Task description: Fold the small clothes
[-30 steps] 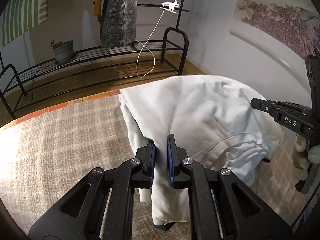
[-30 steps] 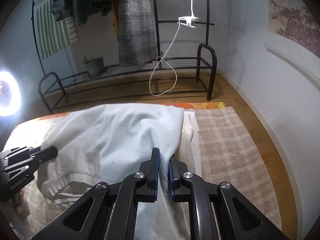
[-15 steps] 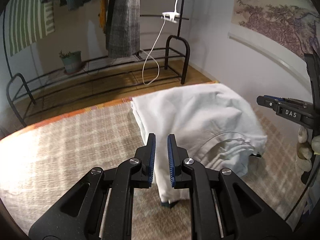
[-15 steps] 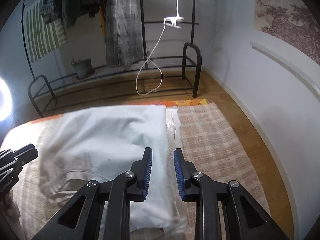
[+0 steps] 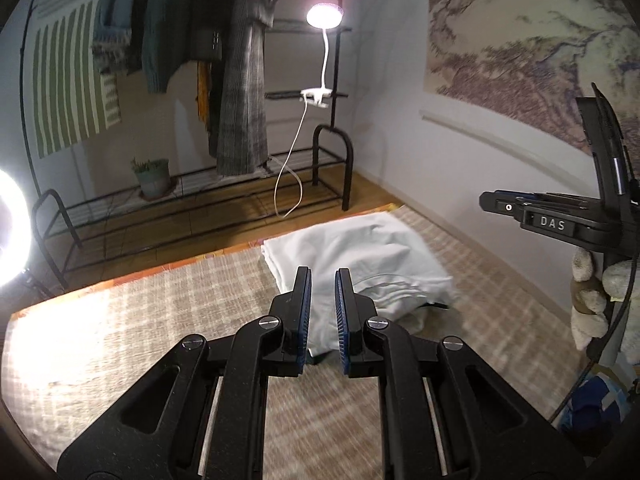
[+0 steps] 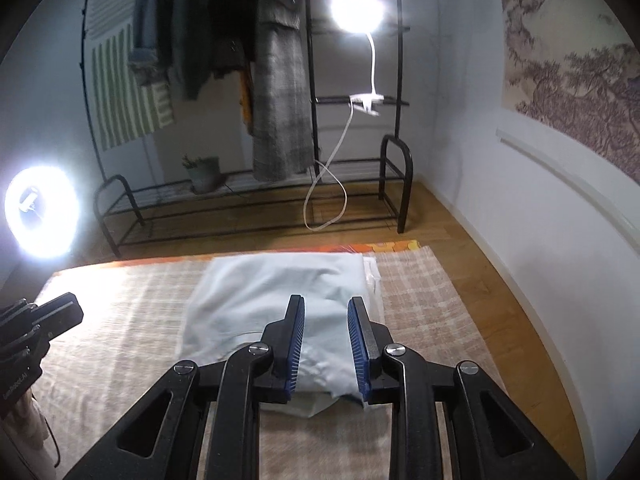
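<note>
On the mat [image 6: 420, 300] the garment [image 6: 280, 292] lies folded, so both grippers, left [image 5: 321, 308] and right [image 6: 325, 344], hang above it, jaws slightly parted and empty, the fold apparently finished

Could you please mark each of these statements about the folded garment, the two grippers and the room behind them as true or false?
1. The white garment lies folded on the checked mat. True.
2. The left gripper is clamped on the garment. False: nothing sits between its fingers, and the cloth lies beyond them.
3. The right gripper holds nothing. True: its jaws stand apart above the cloth.
4. The potted plant stands on the mat. False: it stands on the black rack behind.
5. The clip lamp is switched off. False: it glows brightly.
</note>
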